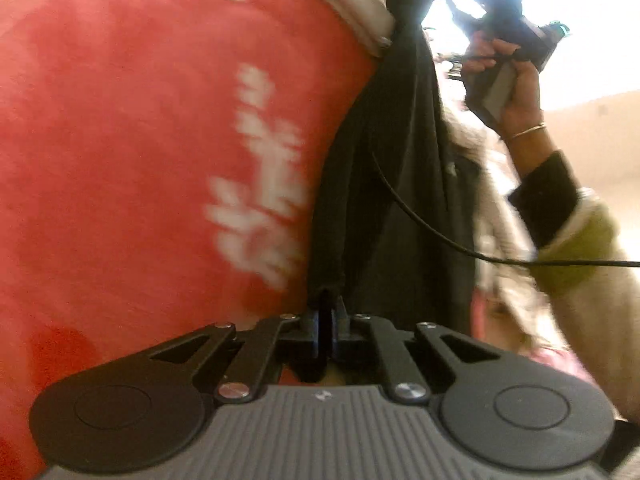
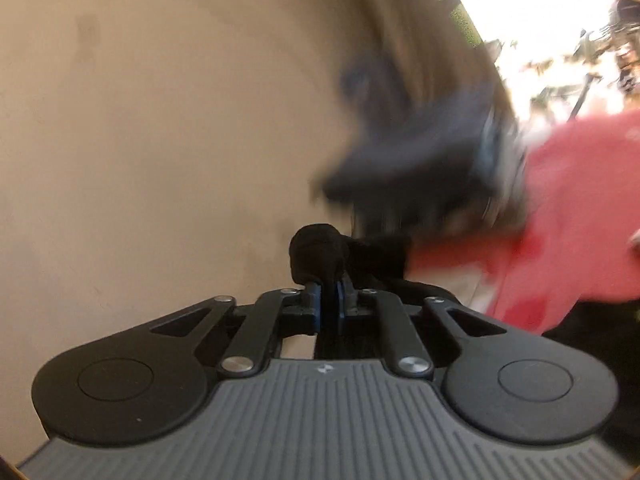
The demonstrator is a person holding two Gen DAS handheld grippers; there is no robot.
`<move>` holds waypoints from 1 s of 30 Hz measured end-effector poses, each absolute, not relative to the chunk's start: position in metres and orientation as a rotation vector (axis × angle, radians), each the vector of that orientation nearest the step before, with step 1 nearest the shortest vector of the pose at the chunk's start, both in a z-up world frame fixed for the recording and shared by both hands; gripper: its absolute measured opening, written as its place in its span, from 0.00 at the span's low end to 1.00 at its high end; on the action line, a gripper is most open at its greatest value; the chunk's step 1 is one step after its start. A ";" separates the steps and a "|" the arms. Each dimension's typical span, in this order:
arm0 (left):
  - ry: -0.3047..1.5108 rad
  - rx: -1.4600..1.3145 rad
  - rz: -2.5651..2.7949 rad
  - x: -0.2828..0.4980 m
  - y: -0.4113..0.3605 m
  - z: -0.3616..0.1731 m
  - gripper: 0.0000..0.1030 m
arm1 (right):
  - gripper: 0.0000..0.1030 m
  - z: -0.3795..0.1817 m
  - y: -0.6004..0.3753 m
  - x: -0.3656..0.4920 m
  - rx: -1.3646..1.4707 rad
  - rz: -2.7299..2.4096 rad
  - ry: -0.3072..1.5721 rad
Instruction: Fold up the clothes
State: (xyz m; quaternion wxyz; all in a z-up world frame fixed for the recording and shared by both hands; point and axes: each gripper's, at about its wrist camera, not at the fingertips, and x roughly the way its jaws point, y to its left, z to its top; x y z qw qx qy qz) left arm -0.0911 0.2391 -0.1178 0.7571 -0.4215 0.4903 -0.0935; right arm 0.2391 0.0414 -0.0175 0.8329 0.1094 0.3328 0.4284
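A black garment [image 1: 384, 184] hangs down the middle of the left wrist view, stretched between both grippers. My left gripper [image 1: 328, 308] is shut on its lower edge, with cloth pinched between the pads. Top right, a person's hand [image 1: 516, 92] holds the other gripper by the garment's upper end. In the right wrist view my right gripper [image 2: 328, 292] has its jaws close together, with a bunch of black garment [image 2: 316, 256] wrapped over the tips. A dark blurred tool [image 2: 420, 160] crosses just beyond it.
A red cloth with white print [image 1: 140, 160] fills the left wrist view's left side and shows at the right wrist view's right [image 2: 568, 216]. A black cable [image 1: 420, 216] runs across the garment. A beige surface [image 2: 160, 120] lies behind. A sleeved forearm [image 1: 580, 248] sits at right.
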 end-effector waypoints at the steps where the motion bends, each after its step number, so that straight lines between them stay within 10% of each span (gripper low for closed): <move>1: 1.066 -0.909 -0.185 -0.092 0.242 -0.118 0.08 | 0.13 -0.029 0.055 0.244 0.162 0.904 0.777; 7: 1.042 -0.793 -0.141 -0.098 0.244 -0.101 0.23 | 0.31 -0.012 -0.015 0.255 0.317 0.939 0.793; 18: 1.108 -0.623 -0.158 -0.113 0.248 -0.078 0.45 | 0.32 0.070 -0.178 0.176 0.469 1.346 0.880; 23: 1.129 -0.441 -0.168 -0.119 0.214 -0.075 0.43 | 0.32 -0.001 -0.156 0.069 0.160 1.471 1.111; 30: 1.103 -0.422 -0.095 -0.118 0.196 -0.075 0.18 | 0.19 -0.057 -0.137 -0.064 -0.419 1.493 0.851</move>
